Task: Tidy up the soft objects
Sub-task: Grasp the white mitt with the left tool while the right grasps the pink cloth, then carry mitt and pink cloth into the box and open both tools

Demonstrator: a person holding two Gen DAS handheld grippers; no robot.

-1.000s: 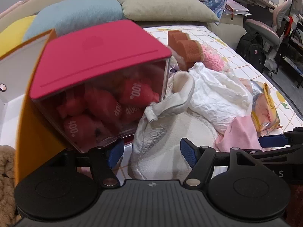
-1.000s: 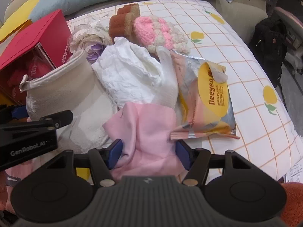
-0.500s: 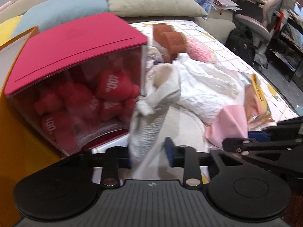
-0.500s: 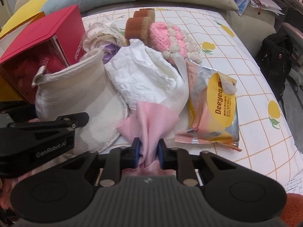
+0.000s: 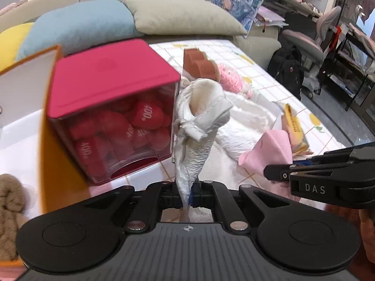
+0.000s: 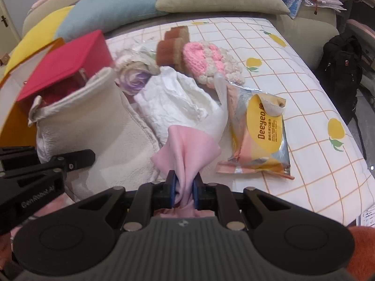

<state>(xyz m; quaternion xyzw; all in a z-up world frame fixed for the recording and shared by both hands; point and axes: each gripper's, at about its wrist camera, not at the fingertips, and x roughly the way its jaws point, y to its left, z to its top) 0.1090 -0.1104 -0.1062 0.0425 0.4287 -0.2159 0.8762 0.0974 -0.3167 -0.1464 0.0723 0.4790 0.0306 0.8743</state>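
Left wrist view: left gripper point(image 5: 187, 194), jaws just closed, now pinches the white cloth point(image 5: 199, 126), bunched up beside the red box point(image 5: 110, 107) near the bed's left edge.

Right wrist view: right gripper point(image 6: 184, 192), also just closed, clamps the pink cloth point(image 6: 187, 149), apparently lifting. Both grasps made; sorting can proceed.

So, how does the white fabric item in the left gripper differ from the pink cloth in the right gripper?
The white fabric item is thick, textured and has a stitched rim; the pink cloth is thin and smooth. The white item is clearly larger than the pink cloth. Both are soft and bunched: the left gripper is shut on the white item, the right gripper on the pink cloth.
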